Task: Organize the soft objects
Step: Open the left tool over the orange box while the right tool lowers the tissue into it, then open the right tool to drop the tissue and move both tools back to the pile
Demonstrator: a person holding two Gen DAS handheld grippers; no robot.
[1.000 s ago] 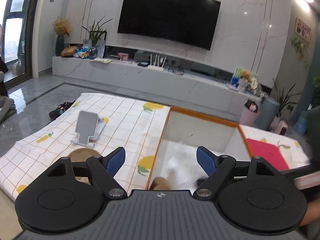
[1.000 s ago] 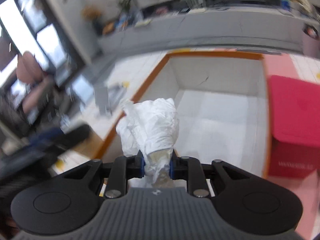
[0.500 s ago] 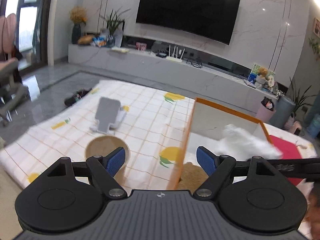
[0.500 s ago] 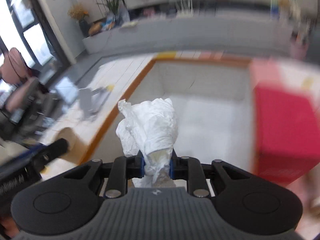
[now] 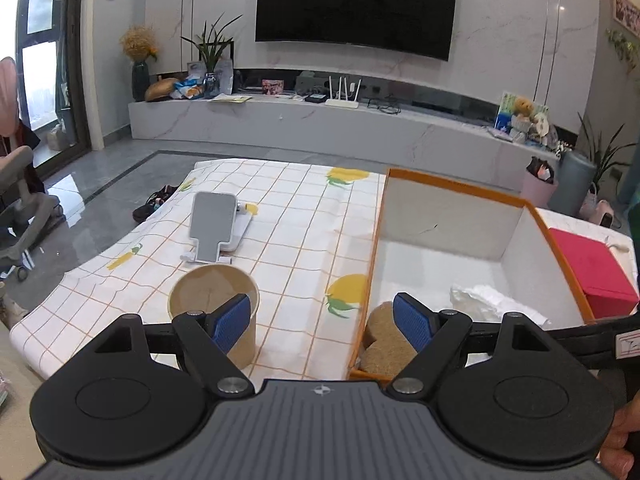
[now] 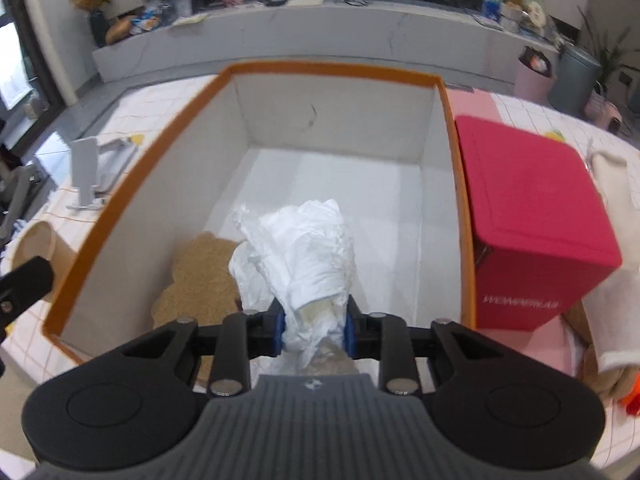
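Note:
My right gripper (image 6: 314, 330) is shut on a crumpled white cloth (image 6: 304, 256) and holds it down inside the orange-rimmed white box (image 6: 136, 184). The cloth also shows in the left wrist view (image 5: 492, 302), low in the box (image 5: 452, 186). A tan fuzzy soft object (image 6: 200, 276) lies in the box's near left corner, next to the cloth; it shows in the left wrist view (image 5: 386, 340) too. My left gripper (image 5: 322, 322) is open and empty, above the box's near left rim and the checked tablecloth.
A brown paper cup (image 5: 214, 312) stands on the tablecloth left of the box. A grey phone stand (image 5: 214, 226) lies further back. A red box (image 6: 532, 224) sits right of the white box, with a beige cloth (image 6: 616, 280) beside it.
My right gripper has moved forward and down, taking the white cloth from above the box's left rim to inside the box. My left gripper has drifted left and back.

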